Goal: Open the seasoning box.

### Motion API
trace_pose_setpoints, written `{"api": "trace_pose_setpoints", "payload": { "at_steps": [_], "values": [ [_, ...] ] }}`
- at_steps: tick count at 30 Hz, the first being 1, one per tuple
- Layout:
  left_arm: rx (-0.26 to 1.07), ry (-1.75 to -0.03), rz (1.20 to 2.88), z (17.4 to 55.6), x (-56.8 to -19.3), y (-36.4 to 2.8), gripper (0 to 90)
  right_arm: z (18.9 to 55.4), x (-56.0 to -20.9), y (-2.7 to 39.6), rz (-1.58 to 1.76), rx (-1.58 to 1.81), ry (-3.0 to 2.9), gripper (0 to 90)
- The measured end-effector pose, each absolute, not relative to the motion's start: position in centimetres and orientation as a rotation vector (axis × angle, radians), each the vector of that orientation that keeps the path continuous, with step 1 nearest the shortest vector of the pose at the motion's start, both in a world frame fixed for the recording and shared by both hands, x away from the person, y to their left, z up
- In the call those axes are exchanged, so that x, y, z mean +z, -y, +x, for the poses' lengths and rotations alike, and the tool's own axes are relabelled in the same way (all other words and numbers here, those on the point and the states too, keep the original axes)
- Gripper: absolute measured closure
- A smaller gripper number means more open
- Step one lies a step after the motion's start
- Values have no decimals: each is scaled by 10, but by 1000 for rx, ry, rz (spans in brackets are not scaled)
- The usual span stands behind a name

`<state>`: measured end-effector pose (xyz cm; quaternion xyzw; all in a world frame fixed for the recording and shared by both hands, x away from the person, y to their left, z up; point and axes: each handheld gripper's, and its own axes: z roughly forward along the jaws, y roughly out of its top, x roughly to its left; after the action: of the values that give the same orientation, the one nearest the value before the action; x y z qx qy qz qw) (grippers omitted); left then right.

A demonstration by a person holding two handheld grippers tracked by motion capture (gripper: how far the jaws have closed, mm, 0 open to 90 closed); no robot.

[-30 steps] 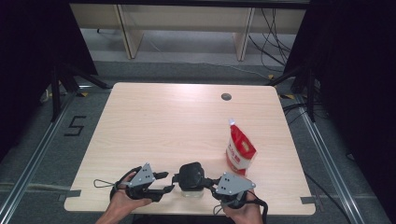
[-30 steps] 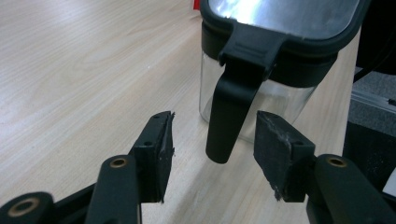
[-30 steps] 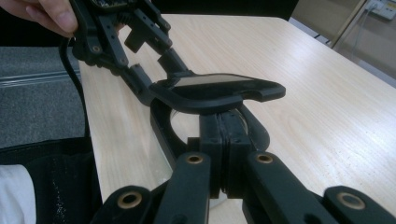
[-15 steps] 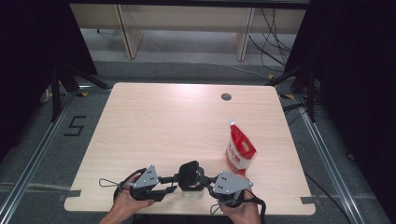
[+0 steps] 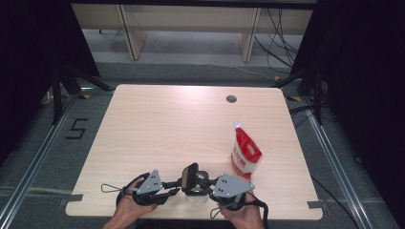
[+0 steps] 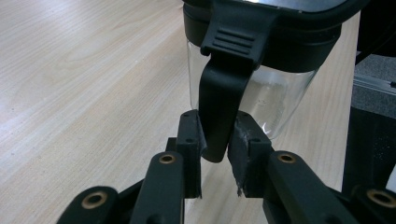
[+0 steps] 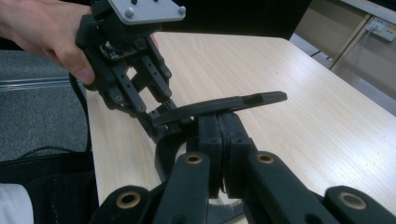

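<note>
My left claw [image 6: 215,142] has just been closing onto the jar's hanging latch [image 6: 223,100], while my right claw [image 7: 219,140], pressed together, pinches its rim opposite.

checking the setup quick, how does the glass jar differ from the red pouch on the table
The glass jar is clear with a black lid flipped up; the red pouch is opaque red and white. The jar sits at the near edge between both hand-held grippers, its lid tab between the left hand-held gripper pads; the pouch stands alone, untouched, farther right. Both stand upright on the table.
</note>
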<state>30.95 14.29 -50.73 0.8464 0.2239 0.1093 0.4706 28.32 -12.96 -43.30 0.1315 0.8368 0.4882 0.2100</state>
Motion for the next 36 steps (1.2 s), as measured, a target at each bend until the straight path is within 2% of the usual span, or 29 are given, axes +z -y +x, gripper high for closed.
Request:
{"api": "trace_pose_setpoints", "payload": {
  "at_steps": [36],
  "values": [
    [298, -575, 2093, 304, -505, -141, 738, 288, -420, 91, 263, 1377, -2354, 882]
  ]
}}
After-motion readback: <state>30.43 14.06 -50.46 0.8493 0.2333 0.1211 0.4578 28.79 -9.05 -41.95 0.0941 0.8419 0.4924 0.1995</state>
